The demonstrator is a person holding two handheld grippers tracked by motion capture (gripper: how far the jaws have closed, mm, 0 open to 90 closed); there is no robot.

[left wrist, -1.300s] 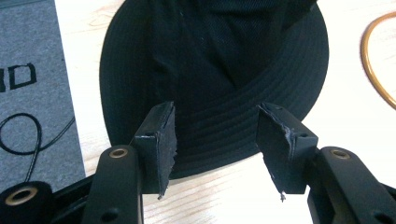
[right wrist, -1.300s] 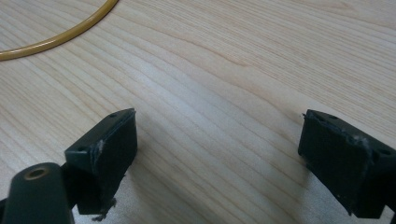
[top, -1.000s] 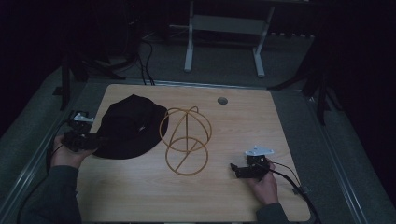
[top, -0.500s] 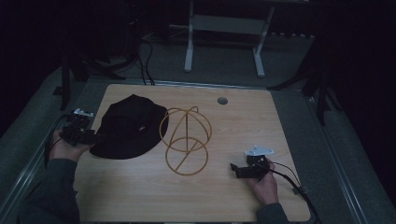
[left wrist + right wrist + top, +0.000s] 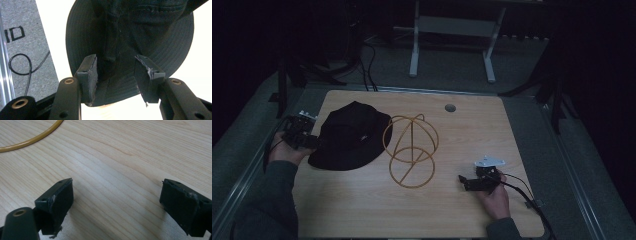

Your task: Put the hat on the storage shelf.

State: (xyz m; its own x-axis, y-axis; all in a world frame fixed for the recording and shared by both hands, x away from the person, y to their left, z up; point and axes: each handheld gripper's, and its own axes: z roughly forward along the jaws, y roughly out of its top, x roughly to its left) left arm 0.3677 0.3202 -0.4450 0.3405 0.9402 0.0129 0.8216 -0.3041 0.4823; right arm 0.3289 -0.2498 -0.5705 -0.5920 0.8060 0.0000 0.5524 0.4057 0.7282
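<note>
So the left tongs (image 5: 116, 80) are spread apart with the brim of the black bucket hat (image 5: 130, 37) sitting right in the gap between the jaws. They straddle the edge of the brim but the pads aren't pinched down on the fabric. From up high, the left tongs (image 5: 307, 140) sit at the left edge of the wooden surface (image 5: 512, 130), just at the hat's (image 5: 349, 142) left side, with the person's left hand (image 5: 282, 152) wrapped around them.

The hat is a soft, dark, floppy thing with stitched rings running round the brim and a crumpled crown with a fold down the middle. It lies on the left part of the surface, its right edge touching or just overlapping a yellow wire hat stand (image 5: 411, 150) made of hoops, a round base ring with arched loops over it.

The right tongs (image 5: 117, 205) are released, jaws wide over bare wood, a bit of the yellow ring (image 5: 32, 137) off in the corner. Up high, the right tongs (image 5: 469, 182) rest near the front right, right hand (image 5: 494, 192) on them, well apart from the hat.
</note>
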